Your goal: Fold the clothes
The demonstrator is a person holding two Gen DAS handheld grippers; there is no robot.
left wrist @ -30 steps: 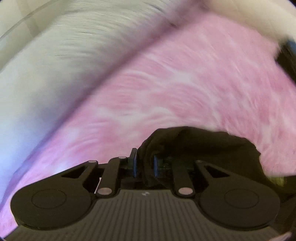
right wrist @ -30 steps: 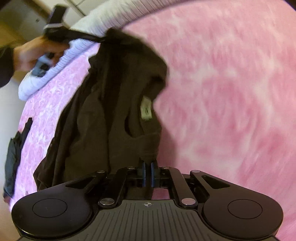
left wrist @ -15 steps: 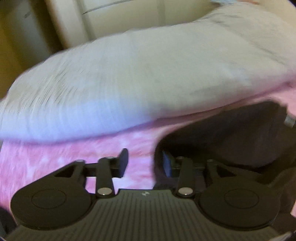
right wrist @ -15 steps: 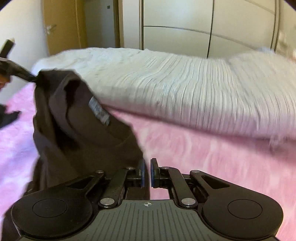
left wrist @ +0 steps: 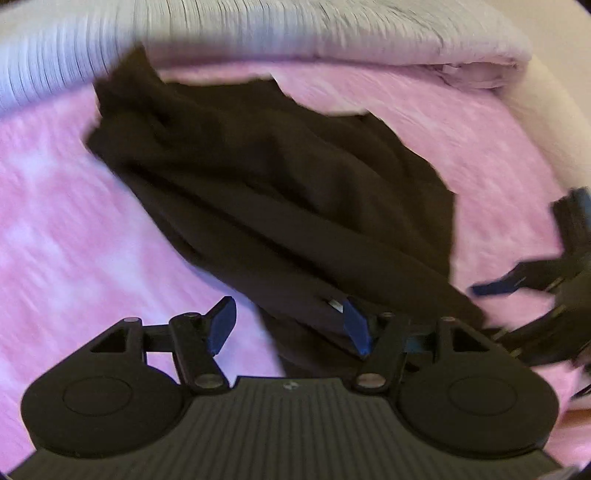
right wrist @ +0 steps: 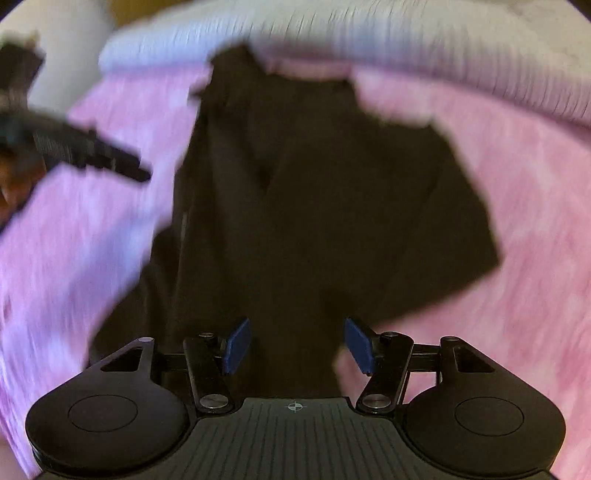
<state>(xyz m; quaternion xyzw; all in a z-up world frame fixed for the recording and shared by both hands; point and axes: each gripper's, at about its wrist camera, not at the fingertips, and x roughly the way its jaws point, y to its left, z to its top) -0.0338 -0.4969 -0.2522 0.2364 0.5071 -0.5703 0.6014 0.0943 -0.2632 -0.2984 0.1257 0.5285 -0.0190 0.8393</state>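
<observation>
A dark shirt (left wrist: pixel 280 206) lies crumpled on a pink blanket (left wrist: pixel 66 221) spread over a bed, its far edge near a white ribbed quilt (left wrist: pixel 258 29). The left claw (left wrist: pixel 290 325) stands wide, its right finger touching the near end of the shirt, gripping nothing. The right claw (right wrist: pixel 297 347) also stands wide above the shirt's near end. Both views are blurred. Each claw shows at the edge of the other's view.

you can read no text, label, brand or number in either view; motion blur smears both of your pictures.
</observation>
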